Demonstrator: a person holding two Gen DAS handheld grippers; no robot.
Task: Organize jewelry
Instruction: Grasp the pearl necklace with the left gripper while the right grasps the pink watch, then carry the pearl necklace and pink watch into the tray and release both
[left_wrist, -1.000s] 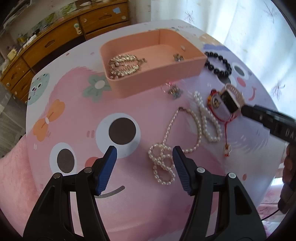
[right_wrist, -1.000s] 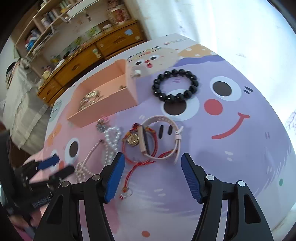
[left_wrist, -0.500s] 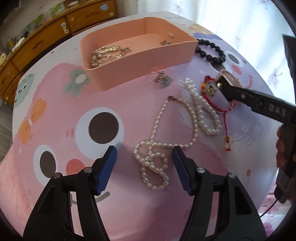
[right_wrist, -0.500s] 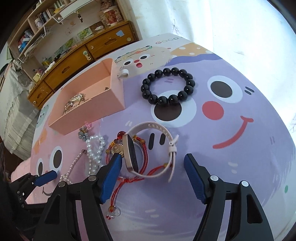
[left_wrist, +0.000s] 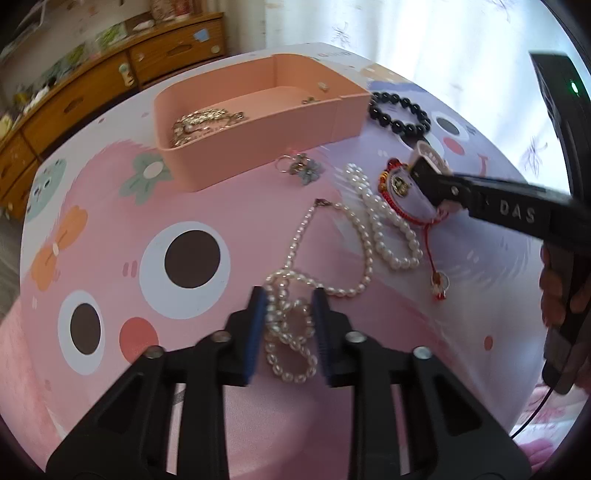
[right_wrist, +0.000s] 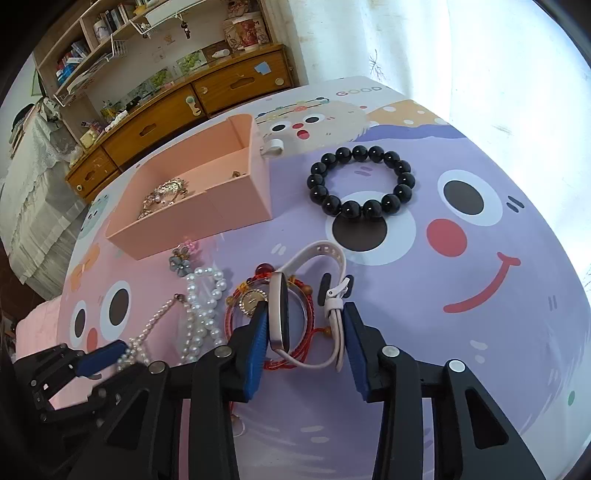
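Note:
A pink tray (left_wrist: 258, 147) holds a gold chain (left_wrist: 199, 123) and small earrings. My left gripper (left_wrist: 290, 332) has closed around the coiled end of a long pearl necklace (left_wrist: 291, 332), pads touching its beads. My right gripper (right_wrist: 304, 332) is shut on a white-strapped watch (right_wrist: 280, 317) lying over a red cord bracelet (right_wrist: 306, 314); it also shows in the left wrist view (left_wrist: 430, 173). A black bead bracelet (right_wrist: 360, 181), a second pearl strand (left_wrist: 388, 225) and a flower earring (left_wrist: 303, 170) lie on the cartoon mat.
The round table's edge (left_wrist: 517, 406) drops off close on the right. A wooden drawer unit (right_wrist: 192, 107) with shelves above stands behind the table. A white curtain (right_wrist: 461, 44) hangs at the back right.
Both grippers have moved forward and closed: the left around the pearl coil, the right around the watch. Both were wide open half a second ago.

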